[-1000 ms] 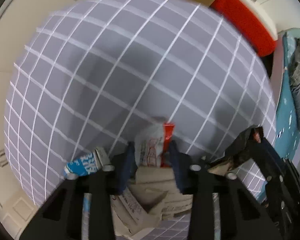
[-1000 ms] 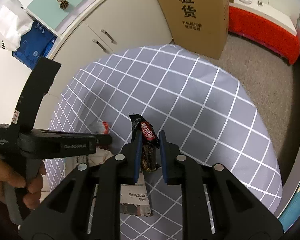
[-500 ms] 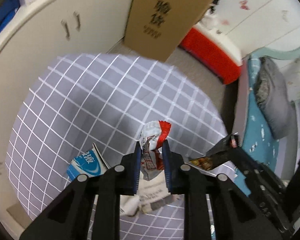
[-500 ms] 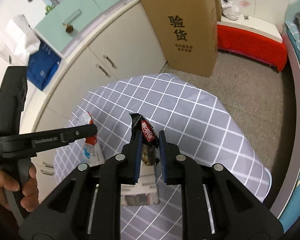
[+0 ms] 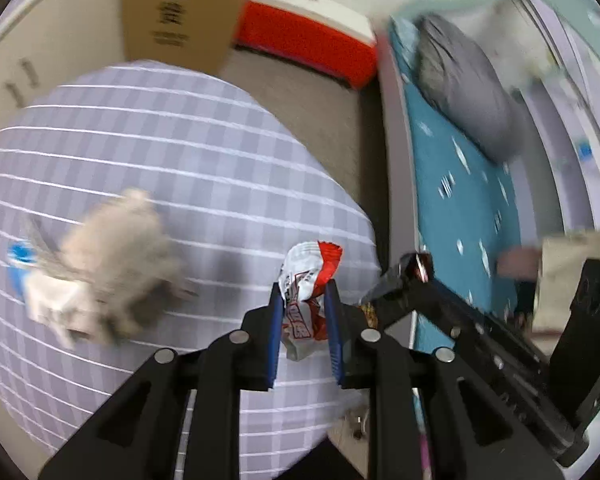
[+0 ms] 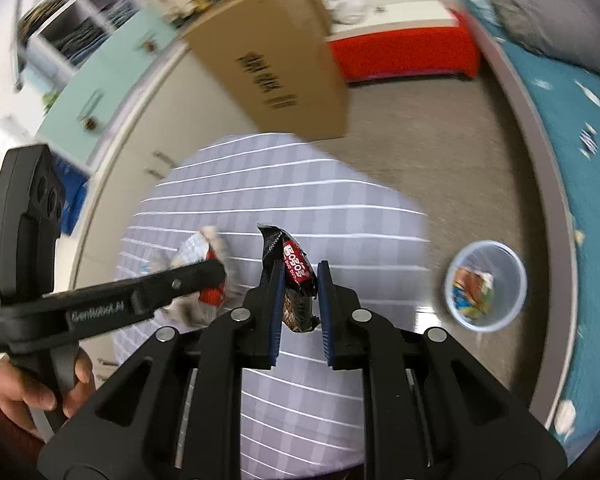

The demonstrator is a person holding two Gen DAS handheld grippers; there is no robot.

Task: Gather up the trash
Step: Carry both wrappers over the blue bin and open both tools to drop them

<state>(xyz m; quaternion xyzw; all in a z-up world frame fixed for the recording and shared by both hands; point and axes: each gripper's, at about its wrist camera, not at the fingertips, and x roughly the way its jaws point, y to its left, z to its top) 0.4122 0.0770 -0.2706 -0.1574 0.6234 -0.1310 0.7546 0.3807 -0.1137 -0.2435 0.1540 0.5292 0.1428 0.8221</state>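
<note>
The left gripper [image 5: 304, 300] is clenched on a crumpled white-and-red wrapper [image 5: 306, 280], which stands up between its 2 blue-padded fingers [image 5: 276, 320] at lower centre of the left wrist view, above the near edge of the table. The right gripper [image 6: 298, 292] is clamped the same way on a dark snack wrapper [image 6: 294, 276] with a red label, held upright at the centre of the right wrist view. Below both lies a round table [image 6: 340, 208] under a grey cloth with white grid lines. At left of the left view, a blurred heap of crumpled paper [image 5: 112, 264] and a blue-and-white carton [image 5: 20, 260] rest on that cloth. A pale blue bin [image 6: 486, 284] (some colourful litter already in it) stands on the floor at right of the right view, well apart from both grippers. A cardboard box [image 6: 276, 60] leans against cream cabinets [image 6: 172, 128] at top, with a red bench [image 6: 404, 56] and a teal bed [image 6: 580, 128] at right.
</note>
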